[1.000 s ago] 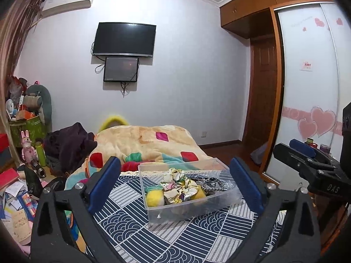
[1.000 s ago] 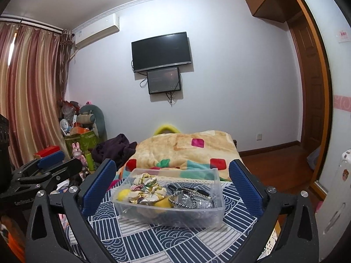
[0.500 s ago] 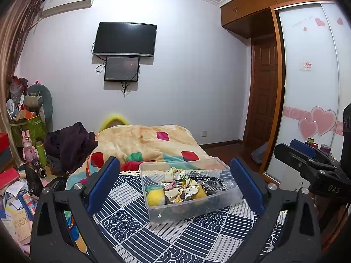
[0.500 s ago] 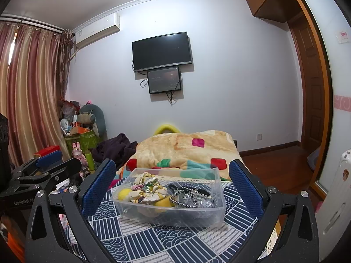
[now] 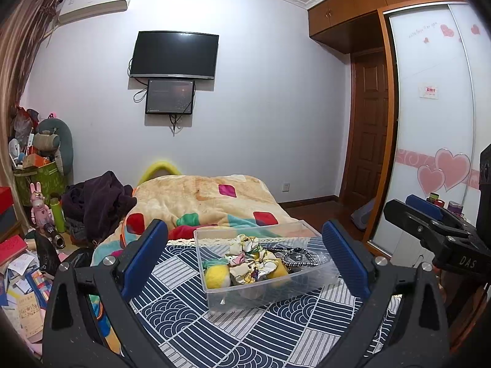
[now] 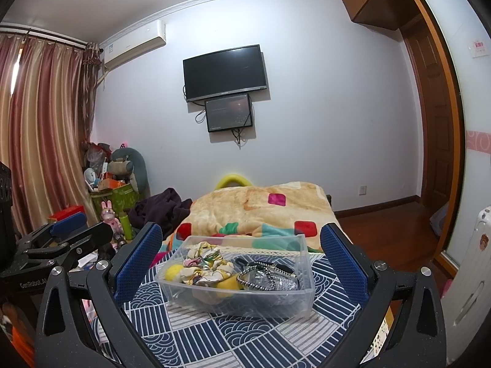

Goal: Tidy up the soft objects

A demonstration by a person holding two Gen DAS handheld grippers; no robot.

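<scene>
While both grippers, left [image 5: 245, 257] and right [image 6: 241, 263], hang spread wide and empty, one clear bin [image 5: 270, 288] on the patterned cloth [image 5: 214, 331] holds one floral scrunchie [image 5: 250, 260], two yellow balls [image 5: 217, 277] and one silver pouch [image 6: 270, 280].

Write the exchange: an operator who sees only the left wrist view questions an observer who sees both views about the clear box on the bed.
Operator: Is my left hand-held gripper touching the clear box?
Observer: No. The right wrist view shows it from the side, off to the box's left and apart from it.
Operator: What stands to the right of the bed, near my edge of the picture?
Observer: A white ribbed unit, like a heater, stands there on the wood floor.
</scene>
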